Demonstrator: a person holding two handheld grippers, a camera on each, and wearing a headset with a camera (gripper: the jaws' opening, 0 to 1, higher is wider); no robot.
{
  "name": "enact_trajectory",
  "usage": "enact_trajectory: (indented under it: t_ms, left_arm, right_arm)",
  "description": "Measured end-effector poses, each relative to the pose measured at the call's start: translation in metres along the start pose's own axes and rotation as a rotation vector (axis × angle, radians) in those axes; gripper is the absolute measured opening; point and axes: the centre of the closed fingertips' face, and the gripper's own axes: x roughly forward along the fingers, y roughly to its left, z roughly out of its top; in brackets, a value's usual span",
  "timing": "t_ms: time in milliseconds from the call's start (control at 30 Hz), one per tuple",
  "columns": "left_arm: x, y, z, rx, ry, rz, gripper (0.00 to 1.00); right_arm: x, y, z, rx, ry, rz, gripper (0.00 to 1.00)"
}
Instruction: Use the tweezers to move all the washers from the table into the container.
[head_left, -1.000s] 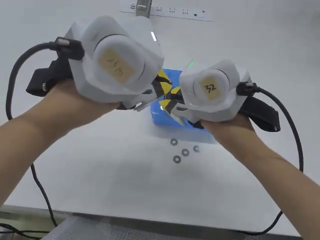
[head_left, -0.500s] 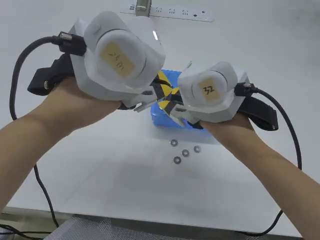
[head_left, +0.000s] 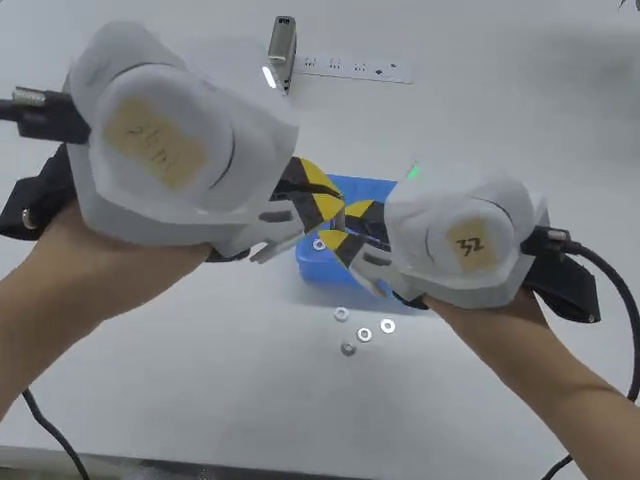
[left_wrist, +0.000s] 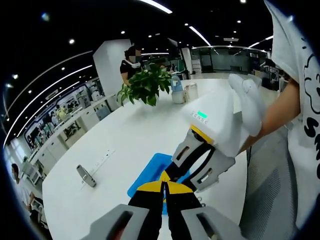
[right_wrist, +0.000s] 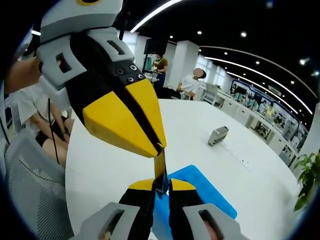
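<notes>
Four washers just beside blue container; tweezers thin, dark.

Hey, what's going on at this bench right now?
A person holds a gripper in each hand above the blue container. The left gripper and the right gripper meet tip to tip, and both look shut on the tweezers, a thin strip running between them. Four washers lie loose on the white table just in front of the container, not yet picked up.

Blue container; silver washers; dark tweezers; left tool and right tool white, tipped yellow-black.
</notes>
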Motion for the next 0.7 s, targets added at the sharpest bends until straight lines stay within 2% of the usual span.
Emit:
enact_trajectory:
  t_ms: [167, 233, 367, 500, 700]
  left_arm:
    - [-0.008, -0.014, 0.001, 0.033, 0.007, -0.016, 0.0]
    - [-0.009, -0.021, 0.001, 0.041, 0.002, -0.04, 0.0]
    - [-0.007, -0.033, -0.006, 0.103, 0.026, -0.069, 0.0]
    - [-0.001, -0.037, -0.013, 0.097, 0.044, -0.089, 0.0]
    - [0.012, -0.039, -0.022, 0.027, 0.032, -0.122, 0.0]
  right_arm:
    - [-0.017, 0.017, 0.006, 0.007, -0.02, 0.005, 0.06]
    - [-0.02, 0.021, 0.005, 0.001, -0.017, 0.008, 0.06]
    - [-0.025, 0.031, -0.003, -0.03, 0.007, 0.014, 0.06]
    - [-0.026, 0.036, -0.015, -0.011, 0.033, 0.038, 0.05]
    - [-0.02, 0.035, -0.031, 0.054, 0.065, 0.046, 0.05]
